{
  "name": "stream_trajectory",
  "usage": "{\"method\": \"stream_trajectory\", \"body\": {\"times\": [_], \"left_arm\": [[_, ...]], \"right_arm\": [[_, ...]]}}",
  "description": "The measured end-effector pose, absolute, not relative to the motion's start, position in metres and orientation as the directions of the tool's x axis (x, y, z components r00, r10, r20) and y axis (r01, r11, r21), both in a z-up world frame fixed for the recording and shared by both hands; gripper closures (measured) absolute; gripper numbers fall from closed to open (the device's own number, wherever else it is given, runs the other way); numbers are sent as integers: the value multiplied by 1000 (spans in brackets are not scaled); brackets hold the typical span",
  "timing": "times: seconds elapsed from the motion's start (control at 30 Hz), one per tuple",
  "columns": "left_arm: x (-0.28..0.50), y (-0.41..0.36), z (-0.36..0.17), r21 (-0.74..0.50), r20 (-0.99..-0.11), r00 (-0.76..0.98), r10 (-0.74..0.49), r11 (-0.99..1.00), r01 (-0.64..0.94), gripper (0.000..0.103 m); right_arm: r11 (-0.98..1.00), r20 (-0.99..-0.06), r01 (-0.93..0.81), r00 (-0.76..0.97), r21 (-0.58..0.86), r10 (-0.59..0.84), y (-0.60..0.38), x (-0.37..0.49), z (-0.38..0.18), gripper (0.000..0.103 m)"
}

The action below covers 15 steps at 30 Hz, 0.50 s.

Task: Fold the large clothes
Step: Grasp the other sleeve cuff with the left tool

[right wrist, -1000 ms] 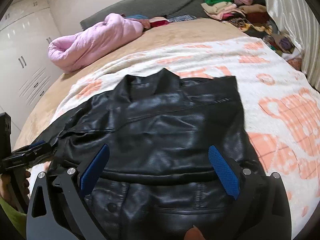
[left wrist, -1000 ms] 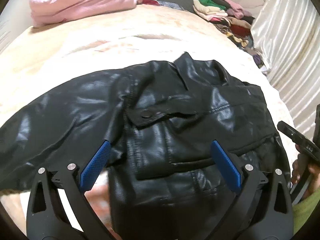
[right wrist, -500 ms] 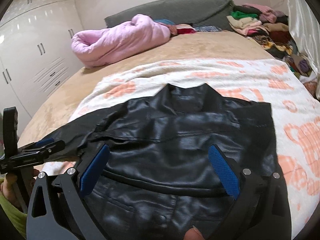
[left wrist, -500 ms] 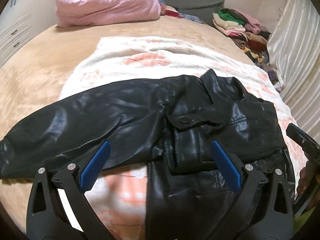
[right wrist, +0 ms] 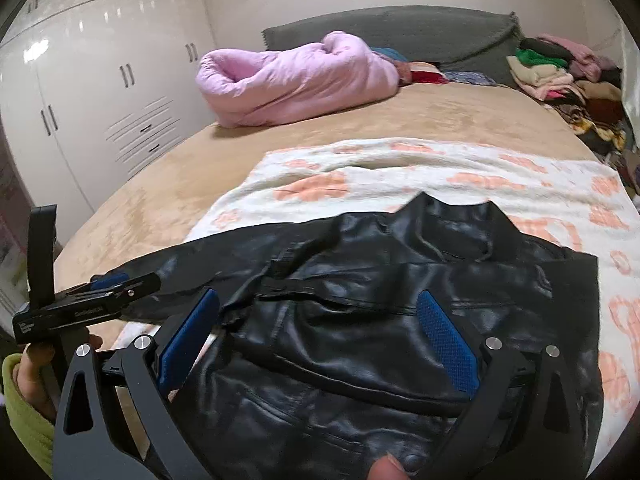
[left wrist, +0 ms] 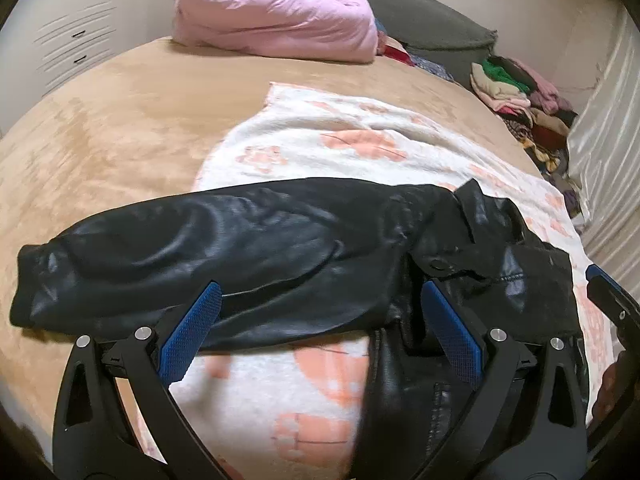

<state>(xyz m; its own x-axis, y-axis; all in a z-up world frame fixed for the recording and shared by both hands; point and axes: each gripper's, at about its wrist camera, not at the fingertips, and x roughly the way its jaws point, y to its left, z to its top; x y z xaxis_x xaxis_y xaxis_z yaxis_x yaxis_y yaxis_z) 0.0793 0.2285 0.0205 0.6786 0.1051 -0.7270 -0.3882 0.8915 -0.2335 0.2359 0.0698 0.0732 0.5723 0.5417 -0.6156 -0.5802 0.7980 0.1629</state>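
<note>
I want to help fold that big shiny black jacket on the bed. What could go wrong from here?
1. The shiny black leather jacket looks slippery and bulky; its long sleeve lies stretched out sideways and could slide back open once folded.
2. The white blanket with peach patterns under it is already rumpled and may bunch up if the jacket is dragged.
3. Both the left gripper and right gripper are open, holding nothing; a shallow pinch might slip off.

L gripper [left wrist: 320, 332] jaws wide, R gripper [right wrist: 320, 336] too
</note>
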Motion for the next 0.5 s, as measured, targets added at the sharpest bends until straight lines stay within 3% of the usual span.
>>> {"method": "stream_trajectory", "body": {"times": [0.5], "left_arm": [[39, 288, 20, -253, -723, 654, 224, 795, -552, 10]], "right_arm": [[693, -620, -712, 494, 113, 609, 155, 219, 93, 4]]}}
